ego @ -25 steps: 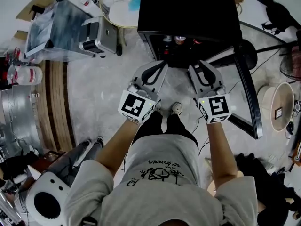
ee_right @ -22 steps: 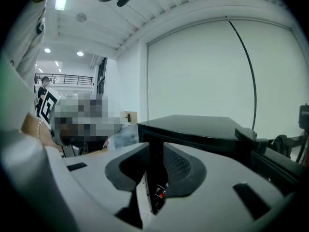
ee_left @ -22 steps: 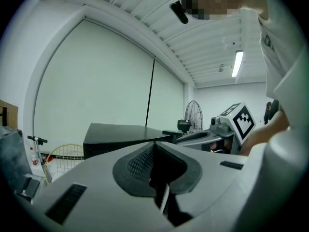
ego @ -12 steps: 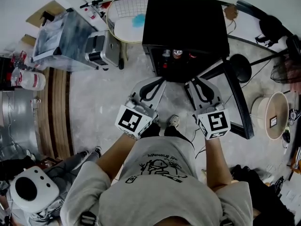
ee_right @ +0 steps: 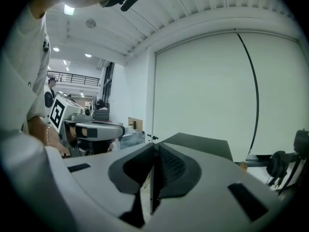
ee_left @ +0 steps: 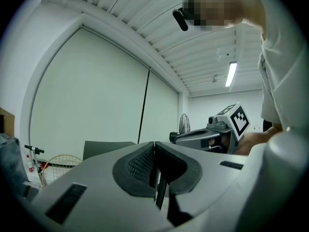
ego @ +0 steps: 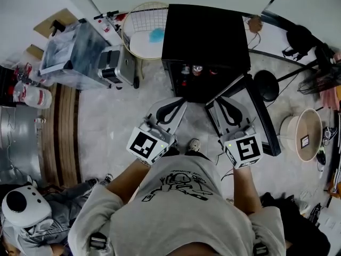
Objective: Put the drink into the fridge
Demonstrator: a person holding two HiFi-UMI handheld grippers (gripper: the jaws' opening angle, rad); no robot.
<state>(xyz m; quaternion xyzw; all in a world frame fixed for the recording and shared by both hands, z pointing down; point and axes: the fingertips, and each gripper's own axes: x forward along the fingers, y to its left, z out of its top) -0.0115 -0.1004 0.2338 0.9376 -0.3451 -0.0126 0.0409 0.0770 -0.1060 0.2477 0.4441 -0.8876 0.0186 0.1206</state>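
The black fridge [ego: 205,33] stands on the floor ahead of me, its door [ego: 261,116] swung open to the right. Several drinks [ego: 197,70] stand in a row inside its opening. My left gripper [ego: 180,101] hangs short of the opening, level, its jaws shut with nothing in them [ee_left: 154,144]. My right gripper [ego: 219,99] is beside it near the door; its jaws have just been closing and now meet with nothing between them [ee_right: 154,146]. Each gripper shows in the other's view: the right gripper [ee_left: 207,137] and the left gripper [ee_right: 91,129].
A round wire basket [ego: 144,25] leans behind the fridge's left side. A clear plastic box [ego: 72,47] and a silver appliance [ego: 120,63] sit further left. A black stool [ego: 266,84] and a white round tub [ego: 301,135] are right of the door. A person [ego: 32,217] crouches at lower left.
Both grippers have risen and pulled back a little from the fridge's opening. The fridge and floor look smaller and farther below as I stand up.
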